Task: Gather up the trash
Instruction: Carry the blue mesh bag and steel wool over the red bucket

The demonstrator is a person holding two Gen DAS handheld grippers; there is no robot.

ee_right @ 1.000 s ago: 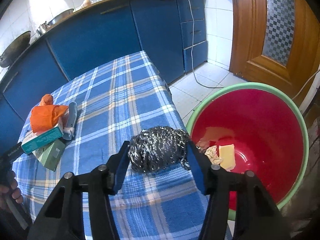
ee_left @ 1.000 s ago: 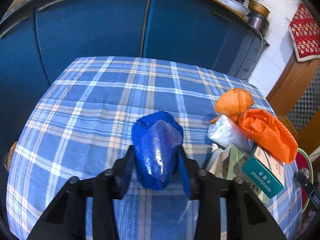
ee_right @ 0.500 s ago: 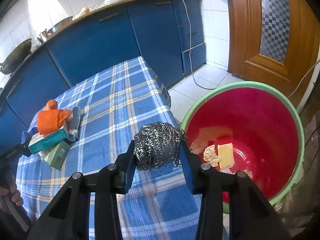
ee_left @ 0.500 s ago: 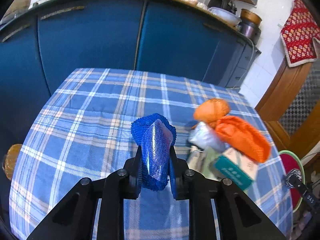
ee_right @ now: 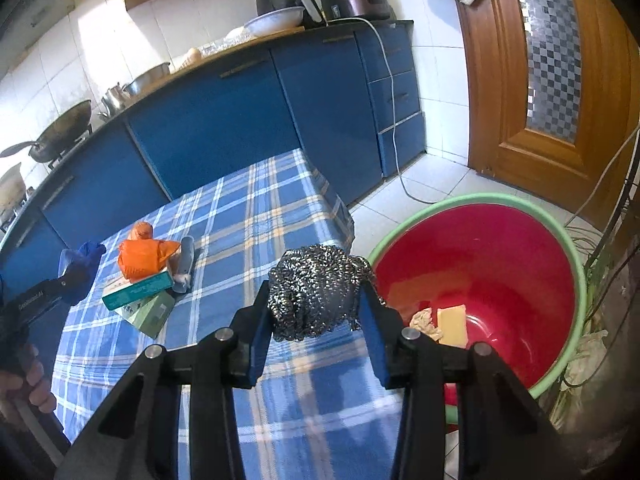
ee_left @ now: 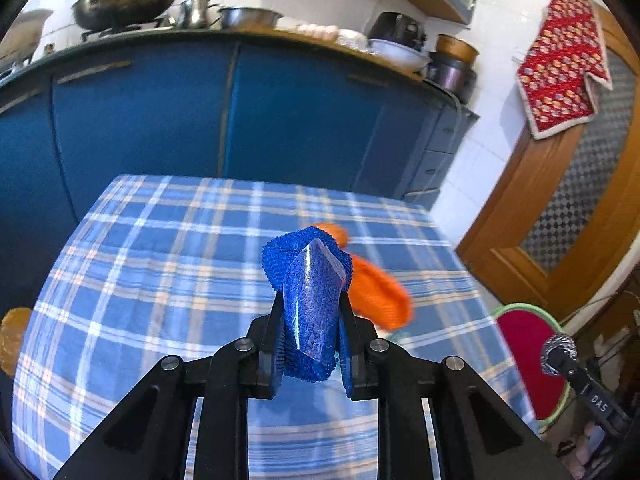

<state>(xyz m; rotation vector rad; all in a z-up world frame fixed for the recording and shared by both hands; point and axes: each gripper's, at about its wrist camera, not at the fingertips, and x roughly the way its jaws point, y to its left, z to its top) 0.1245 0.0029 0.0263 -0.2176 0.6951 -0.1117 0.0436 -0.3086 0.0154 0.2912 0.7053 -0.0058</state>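
Note:
My left gripper [ee_left: 310,344] is shut on a blue mesh scrubber in clear wrap [ee_left: 310,300], held above the checked tablecloth [ee_left: 160,264]. My right gripper [ee_right: 316,320] is shut on a steel wool ball [ee_right: 316,292], held above the table's right edge beside the red basin with a green rim [ee_right: 500,264]. The basin holds a yellow piece [ee_right: 452,324] and crumpled paper [ee_right: 424,318]. In the right wrist view the left gripper with the blue scrubber [ee_right: 80,264] shows at far left. The basin [ee_left: 524,344] also shows in the left wrist view.
An orange mesh bag [ee_right: 144,256], a teal box [ee_right: 138,290], a green box [ee_right: 152,312] and a grey tube [ee_right: 185,264] lie on the table's left part. Blue cabinets [ee_right: 224,120] stand behind. A wooden door [ee_right: 540,80] is at the right.
Both grippers have closed tighter on their objects and lifted them off the table. The left gripper has risen and tilted up; the right has moved up beside the basin.

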